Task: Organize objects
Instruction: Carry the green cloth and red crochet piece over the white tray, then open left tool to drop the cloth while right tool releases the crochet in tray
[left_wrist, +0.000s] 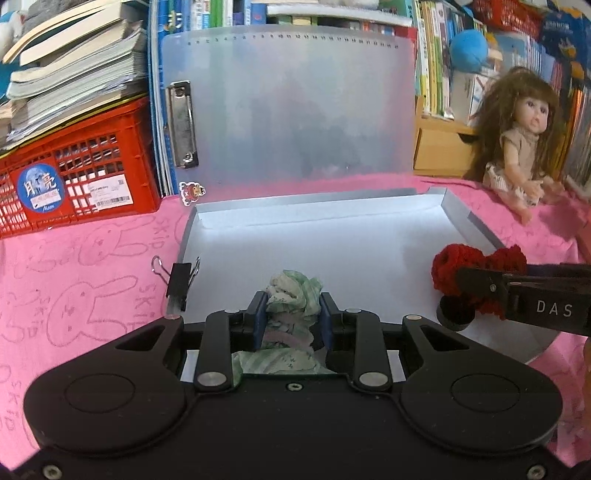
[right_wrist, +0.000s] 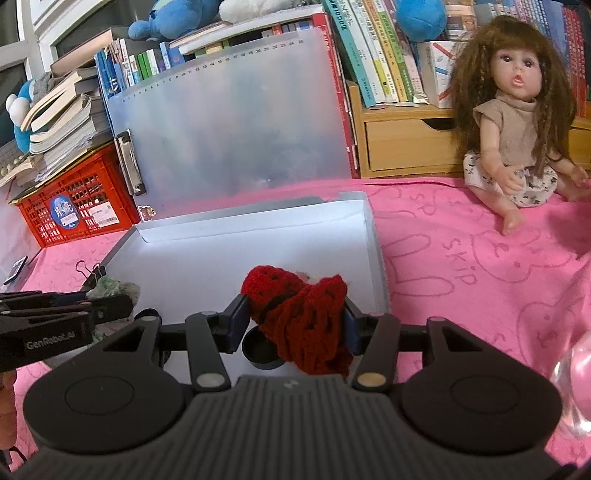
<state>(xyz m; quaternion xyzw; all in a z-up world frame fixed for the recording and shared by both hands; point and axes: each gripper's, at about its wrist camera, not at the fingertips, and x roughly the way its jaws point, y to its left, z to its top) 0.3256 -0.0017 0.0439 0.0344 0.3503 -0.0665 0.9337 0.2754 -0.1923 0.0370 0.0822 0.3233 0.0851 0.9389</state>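
pink towel (right_wrist: 461, 258) under open file box (left_wrist: 332, 236) mid-frame, my left gripper (left_wrist: 293, 310) clamped on green cloth (left_wrist: 295, 291), my right gripper (right_wrist: 295, 314) clamped on red knit piece (right_wrist: 299, 310)

left gripper (left_wrist: 292, 317): matt black plastic body, blue fingers, dull metal rivets; closed on a crumpled green-and-white cloth (left_wrist: 293, 291).
right gripper (right_wrist: 295, 325): matt black plastic, ribbed grey back; closed on a red knitted piece (right_wrist: 299, 314) of coarse, fuzzy yarn.
box (left_wrist: 458, 218): smooth white base inside, grey matt walls, frosted translucent plastic lid (left_wrist: 288, 107).
lid clip (left_wrist: 181, 125): shiny metal.
binder clip (left_wrist: 178, 280): matt black body, wire handles.
table cover (right_wrist: 461, 258): pink, soft, napped cloth.
crate (left_wrist: 74, 177): glossy red plastic lattice.
doll (right_wrist: 517, 122): smooth skin, matt beige cloth top, rough curly hair.
drawer unit (right_wrist: 406, 144): pale, matt wood.
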